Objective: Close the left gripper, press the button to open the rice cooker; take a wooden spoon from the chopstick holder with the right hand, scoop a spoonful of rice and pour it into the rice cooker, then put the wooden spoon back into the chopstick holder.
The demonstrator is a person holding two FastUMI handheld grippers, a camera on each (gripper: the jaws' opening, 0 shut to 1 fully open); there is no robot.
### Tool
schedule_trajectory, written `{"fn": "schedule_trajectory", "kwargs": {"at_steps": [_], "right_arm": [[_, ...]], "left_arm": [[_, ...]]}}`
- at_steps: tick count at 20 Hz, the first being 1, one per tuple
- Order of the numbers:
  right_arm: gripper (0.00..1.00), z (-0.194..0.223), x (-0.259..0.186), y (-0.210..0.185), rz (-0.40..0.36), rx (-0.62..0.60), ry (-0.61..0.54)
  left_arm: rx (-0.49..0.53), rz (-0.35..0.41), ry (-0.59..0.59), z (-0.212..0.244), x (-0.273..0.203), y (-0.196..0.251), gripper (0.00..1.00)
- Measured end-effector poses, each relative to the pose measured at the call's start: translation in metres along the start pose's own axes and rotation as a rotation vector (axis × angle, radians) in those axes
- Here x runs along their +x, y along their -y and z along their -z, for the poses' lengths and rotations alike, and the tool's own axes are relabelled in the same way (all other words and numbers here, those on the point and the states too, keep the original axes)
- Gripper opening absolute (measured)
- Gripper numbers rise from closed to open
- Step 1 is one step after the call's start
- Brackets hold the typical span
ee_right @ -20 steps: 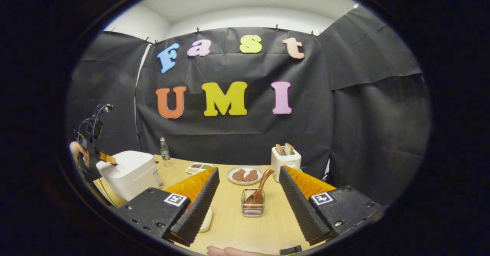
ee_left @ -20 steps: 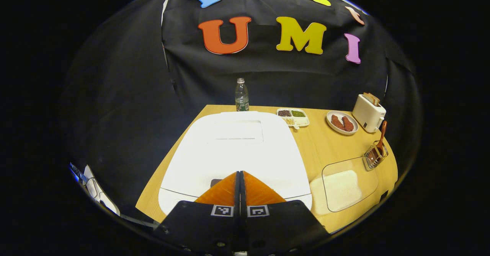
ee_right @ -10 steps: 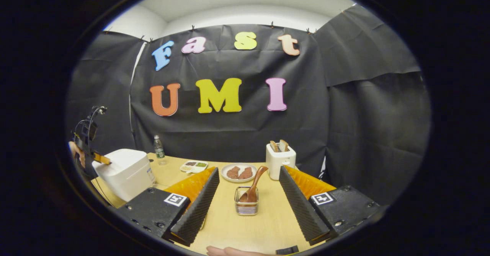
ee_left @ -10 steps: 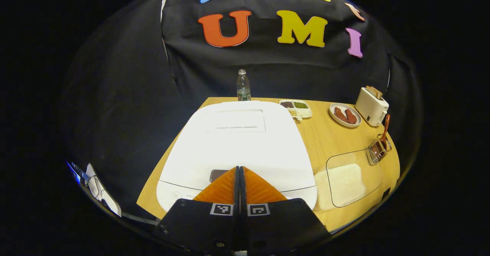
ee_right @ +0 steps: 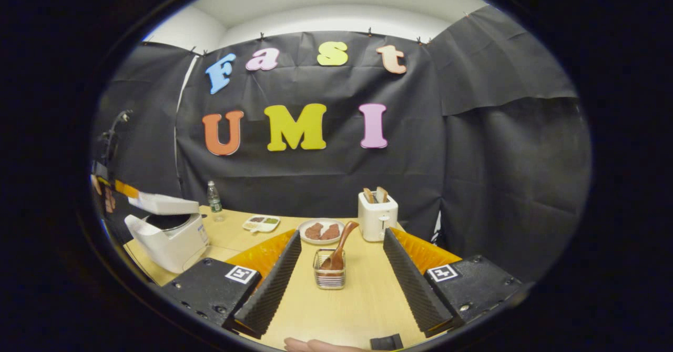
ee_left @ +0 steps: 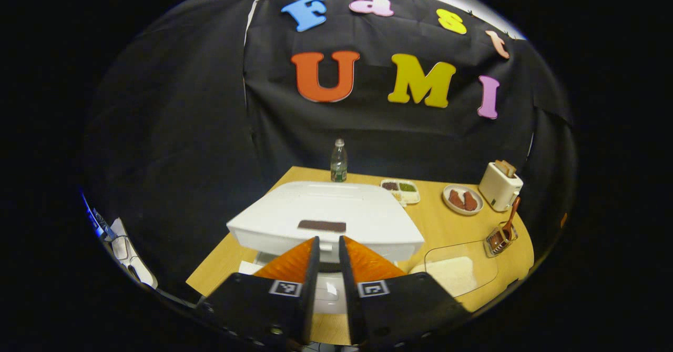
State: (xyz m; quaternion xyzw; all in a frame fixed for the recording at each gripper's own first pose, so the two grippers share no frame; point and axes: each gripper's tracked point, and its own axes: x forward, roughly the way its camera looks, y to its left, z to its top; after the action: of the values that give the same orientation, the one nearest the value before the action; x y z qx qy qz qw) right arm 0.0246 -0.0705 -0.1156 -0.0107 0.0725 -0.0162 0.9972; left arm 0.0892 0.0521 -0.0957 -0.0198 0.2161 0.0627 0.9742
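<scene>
The white rice cooker (ee_left: 326, 220) stands at the table's left with its lid (ee_right: 163, 203) sprung partly up, showing the dark pot beneath. My left gripper (ee_left: 328, 239) hovers just in front of the lid's edge, its fingers parted by a narrow gap with nothing between them. The wooden spoon (ee_right: 339, 247) leans in the wire chopstick holder (ee_right: 329, 275), which sits ahead of my right gripper (ee_right: 342, 233); that gripper is wide open and empty. A clear tray of white rice (ee_left: 455, 270) lies right of the cooker, with the holder (ee_left: 497, 240) behind it.
At the back of the wooden table (ee_right: 347, 310) are a water bottle (ee_left: 338, 161), a divided dish of beans (ee_left: 400, 190), a plate of meat (ee_right: 322, 231) and a white toaster (ee_right: 377, 215) with bread. A hand (ee_right: 315, 345) shows at the near edge.
The cooker lid has popped up from flat. My left gripper has drawn back and its fingers have parted slightly. The right gripper stays open, with the holder a little farther left.
</scene>
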Motion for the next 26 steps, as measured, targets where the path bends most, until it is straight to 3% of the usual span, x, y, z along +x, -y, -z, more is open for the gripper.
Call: {"fn": "schedule_trajectory", "kwargs": {"at_steps": [2, 3, 6, 12, 13, 15, 18, 19, 21, 23, 26], "right_arm": [[1.0, 0.004, 0.007, 0.005, 0.01, 0.002, -0.012], [0.96, 0.005, 0.01, 0.006, 0.013, 0.0, -0.014], [1.0, 0.009, 0.023, 0.002, -0.004, 0.016, -0.024], [0.96, 0.024, 0.071, 0.011, 0.012, 0.085, -0.047], [1.0, 0.028, 0.082, 0.012, 0.018, 0.094, -0.051], [0.96, 0.039, 0.104, 0.016, 0.031, 0.098, -0.06], [1.0, 0.058, 0.139, 0.017, 0.027, 0.101, -0.088], [0.96, 0.068, 0.151, 0.014, 0.012, 0.114, -0.112], [1.0, 0.085, 0.176, 0.009, -0.012, 0.13, -0.161], [0.96, 0.101, 0.199, 0.007, -0.017, 0.131, -0.209], [1.0, 0.114, 0.228, 0.002, -0.03, 0.137, -0.239]], "left_arm": [[0.003, -0.017, 0.117, -0.027, -0.022, -0.002, 0.75], [-0.005, -0.017, 0.159, -0.036, -0.031, -0.002, 0.84], [-0.057, 0.04, 0.206, -0.038, -0.053, 0.014, 0.89], [-0.063, 0.123, 0.313, -0.033, -0.082, 0.027, 0.9], [-0.068, 0.131, 0.323, -0.03, -0.085, 0.026, 0.9], [-0.077, 0.145, 0.352, -0.029, -0.089, 0.026, 0.91], [-0.084, 0.148, 0.387, -0.017, -0.088, 0.025, 0.94], [-0.084, 0.147, 0.391, -0.013, -0.088, 0.026, 0.94], [-0.073, 0.149, 0.397, -0.002, -0.086, 0.031, 0.94], [-0.053, 0.15, 0.404, 0.008, -0.086, 0.036, 0.94], [-0.022, 0.162, 0.41, 0.022, -0.087, 0.05, 0.94]]}}
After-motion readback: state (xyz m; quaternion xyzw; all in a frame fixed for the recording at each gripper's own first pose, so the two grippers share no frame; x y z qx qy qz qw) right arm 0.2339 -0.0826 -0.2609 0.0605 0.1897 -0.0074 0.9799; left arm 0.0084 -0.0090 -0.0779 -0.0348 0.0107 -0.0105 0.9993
